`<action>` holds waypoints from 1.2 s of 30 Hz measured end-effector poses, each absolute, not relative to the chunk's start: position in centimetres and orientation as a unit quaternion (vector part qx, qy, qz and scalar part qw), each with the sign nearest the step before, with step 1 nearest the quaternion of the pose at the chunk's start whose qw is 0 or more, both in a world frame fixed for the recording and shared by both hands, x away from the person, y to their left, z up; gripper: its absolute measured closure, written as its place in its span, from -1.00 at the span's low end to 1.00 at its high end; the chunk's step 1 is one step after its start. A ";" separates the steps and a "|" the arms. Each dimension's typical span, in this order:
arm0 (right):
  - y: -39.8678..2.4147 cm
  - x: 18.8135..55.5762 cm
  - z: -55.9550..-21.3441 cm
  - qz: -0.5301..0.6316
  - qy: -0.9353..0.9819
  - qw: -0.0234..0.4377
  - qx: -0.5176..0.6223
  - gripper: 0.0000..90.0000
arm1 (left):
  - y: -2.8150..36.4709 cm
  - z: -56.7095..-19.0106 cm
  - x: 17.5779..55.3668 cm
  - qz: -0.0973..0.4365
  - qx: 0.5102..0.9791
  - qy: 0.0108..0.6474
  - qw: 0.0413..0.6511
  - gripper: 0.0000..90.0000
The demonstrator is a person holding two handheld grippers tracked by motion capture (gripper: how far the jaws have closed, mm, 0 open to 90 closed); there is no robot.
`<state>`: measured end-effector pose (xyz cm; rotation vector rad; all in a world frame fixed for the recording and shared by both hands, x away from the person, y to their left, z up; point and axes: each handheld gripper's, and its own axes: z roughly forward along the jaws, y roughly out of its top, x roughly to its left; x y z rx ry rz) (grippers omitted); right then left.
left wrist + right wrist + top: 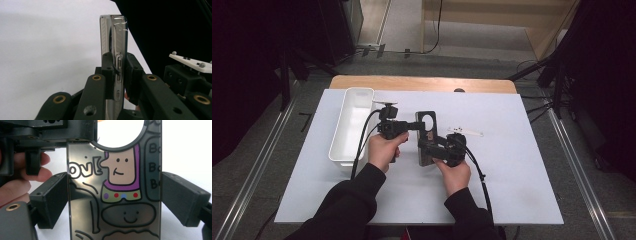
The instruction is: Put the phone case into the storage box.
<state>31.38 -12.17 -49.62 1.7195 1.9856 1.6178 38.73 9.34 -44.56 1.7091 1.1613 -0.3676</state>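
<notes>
Black phone case (pixel 427 135) w/ cartoon print sits mid-table, near the white bin (pixel 351 122). Left gripper (pixel 414 126) pinches its thin edge; right gripper (pixel 428 146) clamps across its width.

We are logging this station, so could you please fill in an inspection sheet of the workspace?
Surface: white mat on a wooden table.
Job's things: phone case with cartoon print, held above the mat.
Clutter: white bin at left; small white part right of the case.
Grippers: left gripper shut on the case's thin edges; right gripper clamps its width.
Cables: black cable trails from the left gripper, another from the right.
Surroundings: grey floor, dark curtains, metal rails.
</notes>
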 end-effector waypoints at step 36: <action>-12.8 31.7 -48.6 0.512 0.677 0.010 0.529 -0.78 | 9.2 -43.7 38.0 -0.139 0.724 0.453 0.502 0.77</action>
